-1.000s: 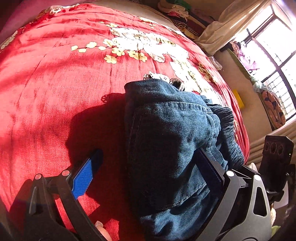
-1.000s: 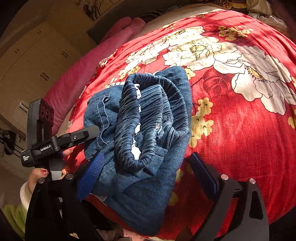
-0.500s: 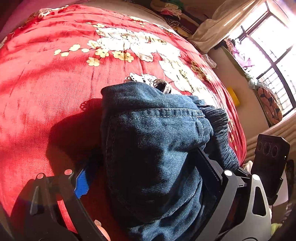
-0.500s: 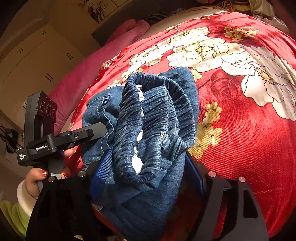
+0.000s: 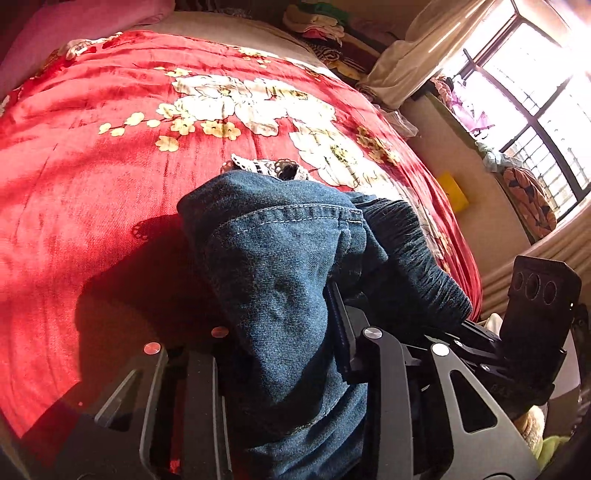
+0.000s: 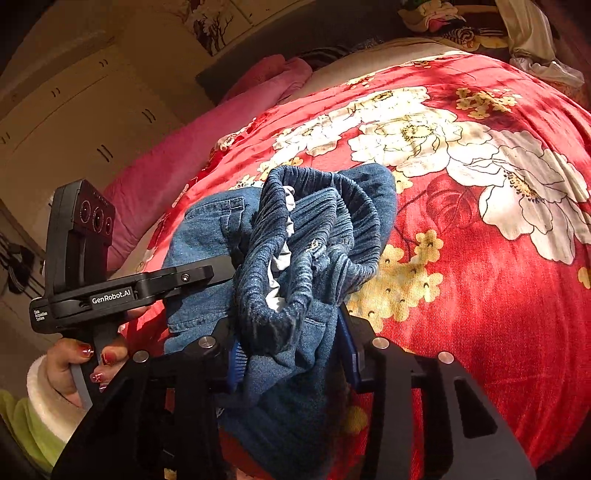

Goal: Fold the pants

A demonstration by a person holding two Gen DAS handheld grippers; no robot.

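Observation:
Dark blue denim pants (image 5: 280, 266) lie folded in a thick bundle on the red floral bedspread (image 5: 92, 184), with white lace trim (image 5: 266, 166) poking out at the far end. My left gripper (image 5: 280, 314) is closing its jaws on one near side of the bundle, and the denim is squeezed between the pads. In the right wrist view the gathered elastic waistband (image 6: 325, 229) faces up. My right gripper (image 6: 291, 350) is closing its jaws too, and its blue pads press the cloth from both sides. A hand (image 6: 74, 362) holds the left gripper's handle.
A pink pillow (image 6: 155, 166) lies at the bed's head, beside a wardrobe (image 6: 55, 122). Piled clothes (image 5: 317, 22) sit beyond the bed. A bright window (image 5: 546, 92) and a yellow object (image 5: 452, 192) are off the bed's right side. The bedspread (image 6: 498, 295) stretches far past the pants.
Both grippers stood wide open around the bundle; their jaws have since come together on the denim, which now bunches up between the pads. The left gripper has shifted slightly.

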